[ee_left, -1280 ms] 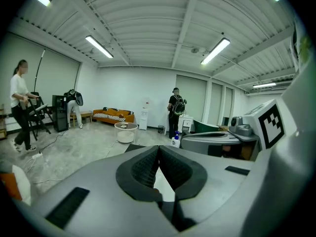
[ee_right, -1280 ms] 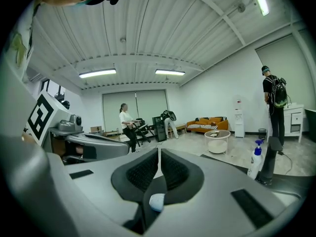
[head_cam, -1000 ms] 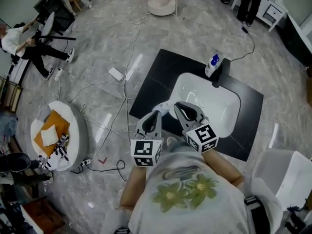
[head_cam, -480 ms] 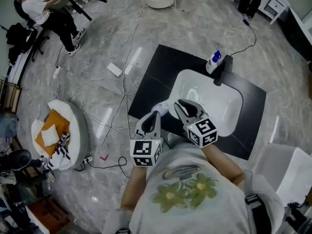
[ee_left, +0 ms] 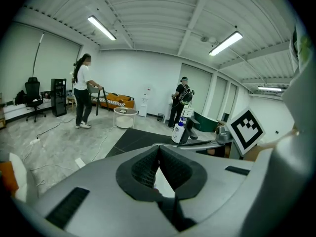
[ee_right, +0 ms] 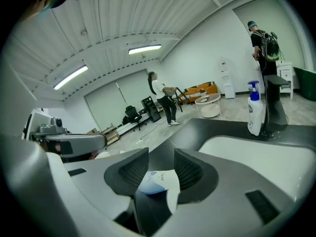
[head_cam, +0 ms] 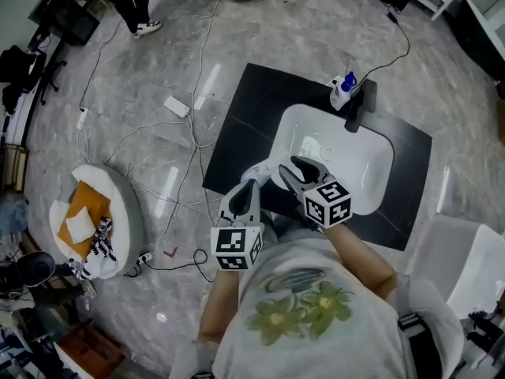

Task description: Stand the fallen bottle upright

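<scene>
The white plastic bottle with blue print (head_cam: pixel 263 172) is seen lying at the near left corner of the white sink basin (head_cam: pixel 371 181). It is framed by the fingers of the right gripper (head_cam: pixel 292 168), which have just been opened wide and are not pressed on it. The fingers of the left gripper (head_cam: pixel 248 189), beside that corner, are drawn together on nothing. A fresh grip is judged necessary before the bottle can be stood up.

Right tongs (ee_right: pixel 160 155) just opened; white bottle (ee_right: pixel 159 181) loose between them.
</scene>
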`<state>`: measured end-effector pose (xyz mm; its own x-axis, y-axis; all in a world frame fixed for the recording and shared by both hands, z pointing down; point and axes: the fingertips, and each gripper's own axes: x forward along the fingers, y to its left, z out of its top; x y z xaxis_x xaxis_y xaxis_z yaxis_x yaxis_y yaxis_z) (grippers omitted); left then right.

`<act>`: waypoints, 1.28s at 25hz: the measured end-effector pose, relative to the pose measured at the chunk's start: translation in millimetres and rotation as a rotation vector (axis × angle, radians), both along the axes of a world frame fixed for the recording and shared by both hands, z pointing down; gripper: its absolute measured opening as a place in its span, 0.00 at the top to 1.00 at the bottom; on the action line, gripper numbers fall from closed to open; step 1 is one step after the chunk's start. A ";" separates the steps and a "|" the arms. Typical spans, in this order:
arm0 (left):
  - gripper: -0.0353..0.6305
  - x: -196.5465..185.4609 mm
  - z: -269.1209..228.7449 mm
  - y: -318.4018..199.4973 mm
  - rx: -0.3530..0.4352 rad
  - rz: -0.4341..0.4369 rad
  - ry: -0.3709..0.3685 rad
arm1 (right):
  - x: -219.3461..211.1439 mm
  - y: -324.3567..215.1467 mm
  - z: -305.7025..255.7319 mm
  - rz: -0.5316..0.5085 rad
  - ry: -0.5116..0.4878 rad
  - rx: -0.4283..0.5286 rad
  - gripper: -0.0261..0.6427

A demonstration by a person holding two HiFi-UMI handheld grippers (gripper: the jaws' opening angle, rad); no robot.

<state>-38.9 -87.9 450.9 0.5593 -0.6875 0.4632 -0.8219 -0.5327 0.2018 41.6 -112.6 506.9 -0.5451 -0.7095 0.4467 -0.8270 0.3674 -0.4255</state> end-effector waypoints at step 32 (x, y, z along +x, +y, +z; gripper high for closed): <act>0.92 2.0 65.5 -36.5 -0.120 -0.014 0.007 | 8.6 -26.8 119.1 0.353 -0.539 -0.464 0.73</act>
<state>-36.9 -124.4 516.3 0.5532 -0.6353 0.5389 -0.8277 -0.4925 0.2690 50.2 -139.4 626.0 -0.5481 -0.6863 0.4781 -0.4983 -0.1911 -0.8457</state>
